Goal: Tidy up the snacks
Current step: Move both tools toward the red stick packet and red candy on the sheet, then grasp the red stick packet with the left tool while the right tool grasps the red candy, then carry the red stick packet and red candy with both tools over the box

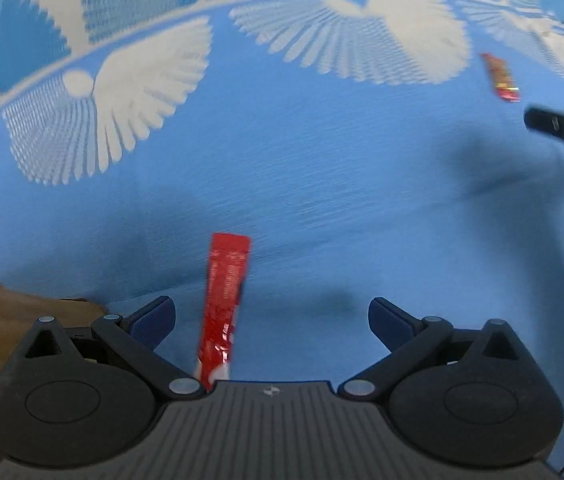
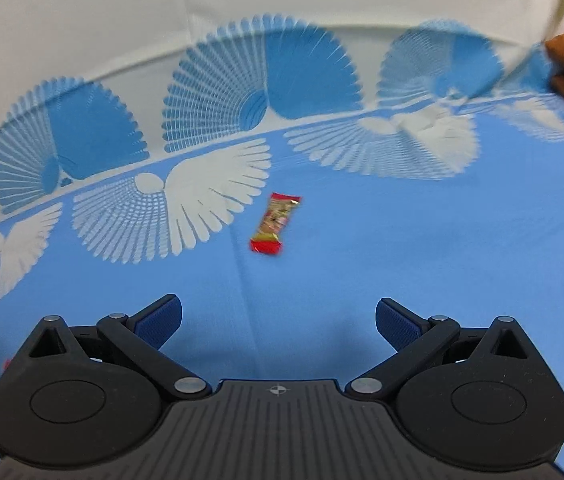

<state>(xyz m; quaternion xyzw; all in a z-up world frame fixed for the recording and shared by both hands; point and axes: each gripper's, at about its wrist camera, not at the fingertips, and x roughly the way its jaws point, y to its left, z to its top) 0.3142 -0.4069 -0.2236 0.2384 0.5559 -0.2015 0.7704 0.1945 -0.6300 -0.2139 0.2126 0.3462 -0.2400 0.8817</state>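
So there are two snacks in play atm. The red stick packet [image 1: 223, 308] sits bottom-center of the left wrist view, lying lengthwise between the left gripper [image 1: 269, 320] fingers w/ its near end tucked under the gripper body, but the jaws are spread wide and neither pad touches it. The small snack bar [image 2: 274, 224], red ends w/ a clear-ish middle, is dead center in the right wrist view, well ahead of the right gripper [image 2: 277, 320], whose tongs are also wide apart and holding nothing. The same bar shows up tiny at the upper right of the left view, w/ the other gripper poking in at the right edge just below it. Everything's on a blue tablecloth [image 2: 422, 260] w/ white fan prints. A brown cardboard thing [image 1: 9, 312] is at lower left of the left view, maybe the box the snacks go in, can't tell tbh. Imo we're at the pickup stage: next the left squeezes on the stick, the right reaches fwd and drops onto the bar. There's writing on the stick packet but it's too blurry to read, no brand legible on either.
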